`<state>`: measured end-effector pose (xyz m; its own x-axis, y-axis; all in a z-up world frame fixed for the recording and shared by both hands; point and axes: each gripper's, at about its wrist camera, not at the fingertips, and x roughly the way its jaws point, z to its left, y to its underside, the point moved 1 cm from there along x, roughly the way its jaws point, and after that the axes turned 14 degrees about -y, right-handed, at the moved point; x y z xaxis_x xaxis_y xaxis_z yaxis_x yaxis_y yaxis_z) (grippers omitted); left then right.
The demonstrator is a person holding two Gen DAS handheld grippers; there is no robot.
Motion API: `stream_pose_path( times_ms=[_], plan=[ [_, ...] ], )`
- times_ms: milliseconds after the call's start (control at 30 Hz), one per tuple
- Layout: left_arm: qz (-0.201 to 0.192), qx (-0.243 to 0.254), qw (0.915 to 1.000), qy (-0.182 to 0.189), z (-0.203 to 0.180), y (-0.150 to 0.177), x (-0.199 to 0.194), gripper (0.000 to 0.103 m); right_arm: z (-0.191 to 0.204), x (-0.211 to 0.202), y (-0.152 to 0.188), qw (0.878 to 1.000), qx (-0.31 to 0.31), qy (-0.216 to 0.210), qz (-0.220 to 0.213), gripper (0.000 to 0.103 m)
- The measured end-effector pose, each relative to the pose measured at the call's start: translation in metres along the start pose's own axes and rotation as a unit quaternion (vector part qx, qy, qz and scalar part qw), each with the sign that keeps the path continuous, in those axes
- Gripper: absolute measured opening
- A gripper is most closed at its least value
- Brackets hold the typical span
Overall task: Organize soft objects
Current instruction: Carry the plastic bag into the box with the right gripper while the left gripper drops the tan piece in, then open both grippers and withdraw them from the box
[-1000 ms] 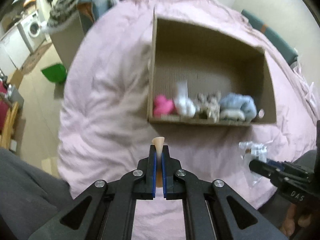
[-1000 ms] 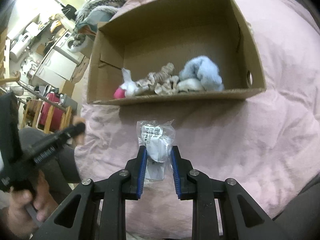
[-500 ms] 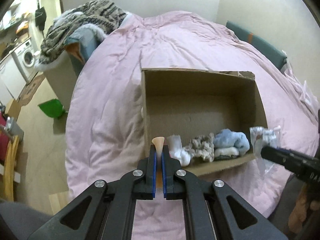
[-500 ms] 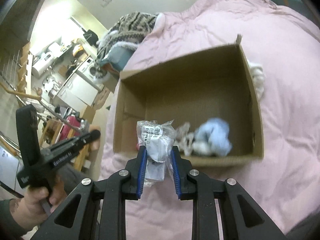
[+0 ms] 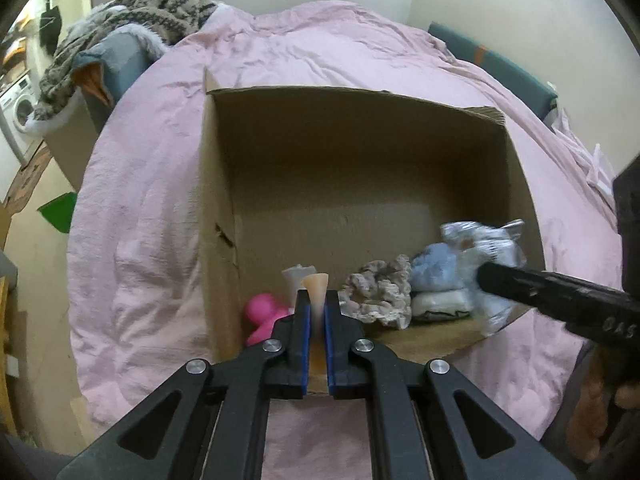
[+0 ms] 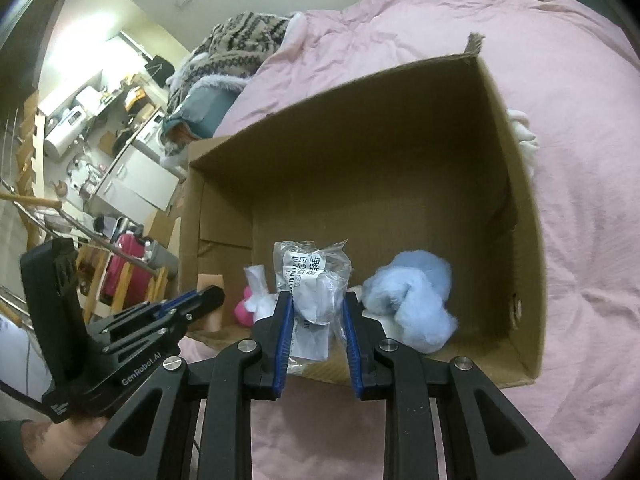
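Note:
An open cardboard box point(image 5: 360, 152) lies on a pink duvet point(image 5: 136, 208). Inside along its near wall lie a pink toy point(image 5: 262, 314), a white soft thing point(image 5: 294, 278), a beige crumpled fabric point(image 5: 380, 292) and a light blue plush point(image 5: 436, 270). My left gripper point(image 5: 315, 300) is shut on a small beige soft object point(image 5: 315, 282), held over the box's near edge. My right gripper point(image 6: 316, 300) is shut on a clear plastic bag with a white soft item point(image 6: 316, 280), held over the box's near wall. The box point(image 6: 360, 184) and the blue plush point(image 6: 412, 300) show in the right wrist view too.
A grey patterned blanket point(image 5: 132, 12) lies on a bin at the duvet's far left. A green item point(image 5: 58, 212) sits on the floor at the left. A white cloth point(image 6: 522, 134) lies on the duvet behind the box. Kitchen units and a red suitcase point(image 6: 120, 268) stand at the left.
Both grippers have moved forward with their loads. The box has grown larger in both views, and both loads now hang over its near edge.

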<state>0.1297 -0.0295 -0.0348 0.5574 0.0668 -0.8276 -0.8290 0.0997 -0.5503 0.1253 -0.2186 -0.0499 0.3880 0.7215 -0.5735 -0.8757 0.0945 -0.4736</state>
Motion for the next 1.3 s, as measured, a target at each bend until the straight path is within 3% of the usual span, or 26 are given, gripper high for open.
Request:
stream_pose_path(
  times_ms=[300, 467, 700, 867, 933, 1000, 1033, 1300],
  plan=[
    [-0.003, -0.009, 0.9999, 0.01, -0.002, 0.0, 0.0, 0.008, -0.003, 0.015, 0.0, 1.0, 0.006, 0.011, 0.015, 0.026],
    [-0.004, -0.009, 0.9999, -0.004, -0.002, 0.0, 0.0, 0.019, -0.005, 0.014, 0.001, 1.0, 0.01, 0.014, 0.011, 0.026],
    [-0.016, 0.006, 0.9997, -0.018, -0.005, 0.003, -0.007, 0.025, -0.006, 0.008, 0.003, 1.0, 0.016, 0.01, 0.002, 0.027],
    [-0.033, -0.002, 0.9991, -0.026, -0.003, 0.003, -0.017, 0.057, -0.003, 0.004, 0.005, 1.0, 0.009, 0.004, -0.003, 0.028],
    [-0.039, -0.003, 0.9989, -0.025, -0.002, 0.003, -0.02, 0.058, -0.002, 0.003, 0.004, 1.0, 0.007, 0.006, -0.006, 0.034],
    [-0.04, -0.004, 0.9988, -0.027, -0.002, 0.003, -0.023, 0.059, -0.002, -0.001, 0.005, 1.0, 0.01, 0.0, -0.014, 0.063],
    [-0.04, -0.006, 0.9988, -0.03, -0.001, 0.003, -0.024, 0.059, -0.001, -0.004, 0.005, 1.0, 0.009, 0.001, -0.021, 0.067],
    [-0.046, -0.014, 0.9977, -0.049, 0.007, 0.005, -0.043, 0.058, 0.026, -0.032, 0.008, 0.997, -0.042, 0.036, -0.059, 0.071]
  ],
)
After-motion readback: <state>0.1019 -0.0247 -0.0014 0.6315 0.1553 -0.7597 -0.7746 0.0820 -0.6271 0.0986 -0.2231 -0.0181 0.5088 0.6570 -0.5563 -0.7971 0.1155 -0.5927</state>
